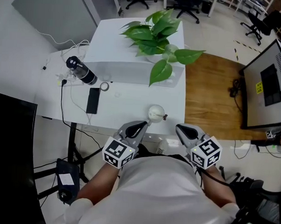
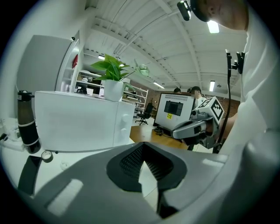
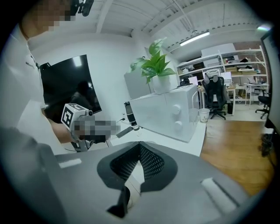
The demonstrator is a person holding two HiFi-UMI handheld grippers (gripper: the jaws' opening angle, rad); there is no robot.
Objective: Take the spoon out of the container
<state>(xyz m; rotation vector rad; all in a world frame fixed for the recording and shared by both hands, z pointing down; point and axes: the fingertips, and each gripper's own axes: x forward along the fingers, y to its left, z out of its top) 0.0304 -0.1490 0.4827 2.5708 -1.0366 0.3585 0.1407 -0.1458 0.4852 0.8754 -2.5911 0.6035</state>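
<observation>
The person is holding the left gripper [image 1: 140, 127] and the right gripper [image 1: 183, 130] side by side at the near edge of the white tabletop [image 1: 117, 114]. In both gripper views the fingers are sitting pressed together with nothing between them. The small round whitish container [image 1: 155, 113] is standing on the tabletop close to that edge, at 1 o'clock from the left gripper and 10 o'clock from the right one, apart from both. A short brownish stub [image 1: 164, 117] is sticking out at the container's 4 o'clock side; it is too small to tell whether it is the spoon. At 10 o'clock from the container a flat black phone [image 1: 92, 100] is lying, with a black cylindrical bottle [image 1: 81, 70] beyond it. At 12 o'clock a white box-shaped appliance [image 1: 128, 72] is carrying a green leafy plant [image 1: 155, 33].
</observation>
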